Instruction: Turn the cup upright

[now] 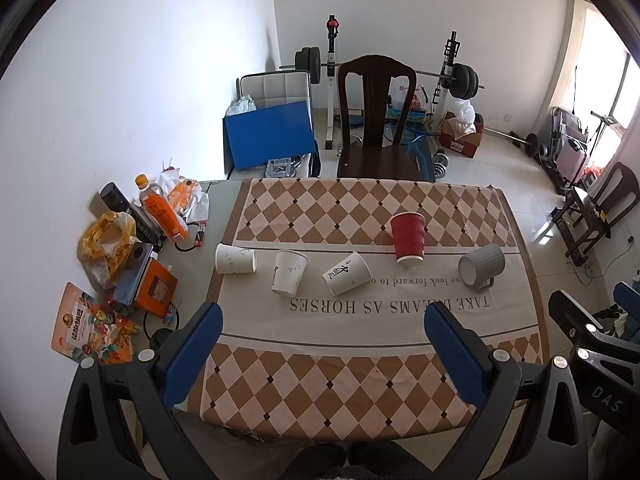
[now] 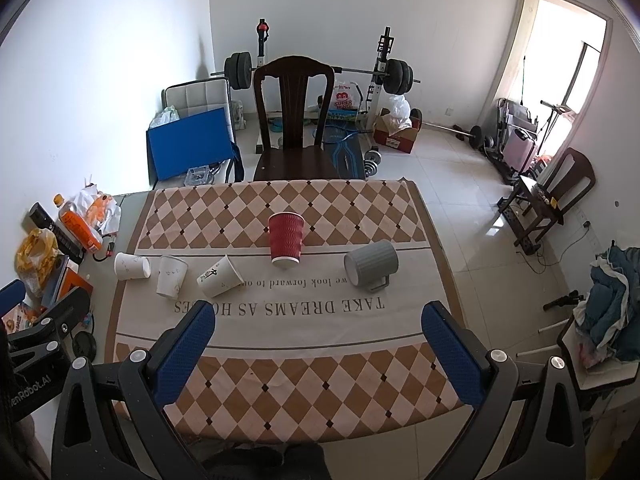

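Observation:
Several cups lie in a row across the checkered cloth (image 1: 360,380). A red ribbed paper cup (image 1: 407,237) (image 2: 286,239) lies tipped on its side. A grey mug (image 1: 481,266) (image 2: 372,265) lies on its side at the right, handle down. Three white paper cups (image 1: 235,259) (image 1: 289,272) (image 1: 346,273) lie on their sides at the left; they also show in the right wrist view (image 2: 132,266) (image 2: 172,276) (image 2: 220,276). My left gripper (image 1: 323,312) is open and empty, above the near part of the table. My right gripper (image 2: 318,310) is open and empty beside it.
Snack bags, an orange drink bottle (image 1: 160,208) and boxes crowd the table's left edge. A dark wooden chair (image 1: 376,120) stands at the far side. Weight bench, barbell and a blue board stand behind. The right gripper's body (image 1: 592,360) shows at the left view's right edge.

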### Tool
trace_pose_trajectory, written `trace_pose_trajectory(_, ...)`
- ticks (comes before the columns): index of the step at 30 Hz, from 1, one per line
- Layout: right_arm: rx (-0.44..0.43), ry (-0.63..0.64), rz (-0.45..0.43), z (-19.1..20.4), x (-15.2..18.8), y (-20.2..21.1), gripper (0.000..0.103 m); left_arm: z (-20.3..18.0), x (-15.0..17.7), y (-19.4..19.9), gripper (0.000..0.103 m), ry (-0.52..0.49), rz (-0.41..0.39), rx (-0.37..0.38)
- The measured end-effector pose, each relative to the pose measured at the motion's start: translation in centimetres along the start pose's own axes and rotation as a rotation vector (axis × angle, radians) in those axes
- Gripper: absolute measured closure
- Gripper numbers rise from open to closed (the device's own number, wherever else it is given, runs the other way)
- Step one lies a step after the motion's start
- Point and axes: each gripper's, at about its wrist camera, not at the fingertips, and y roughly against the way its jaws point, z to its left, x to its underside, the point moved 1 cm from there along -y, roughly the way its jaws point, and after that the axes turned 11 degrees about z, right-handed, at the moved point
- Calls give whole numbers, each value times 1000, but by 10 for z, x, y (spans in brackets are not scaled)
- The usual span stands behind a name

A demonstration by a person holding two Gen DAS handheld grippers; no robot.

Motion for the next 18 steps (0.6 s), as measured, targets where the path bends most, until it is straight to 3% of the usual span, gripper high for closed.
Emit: trace_pose_trajectory(18, 1, -1, -4, 0, 0, 0, 0, 0, 0, -1, 0, 0, 2, 0)
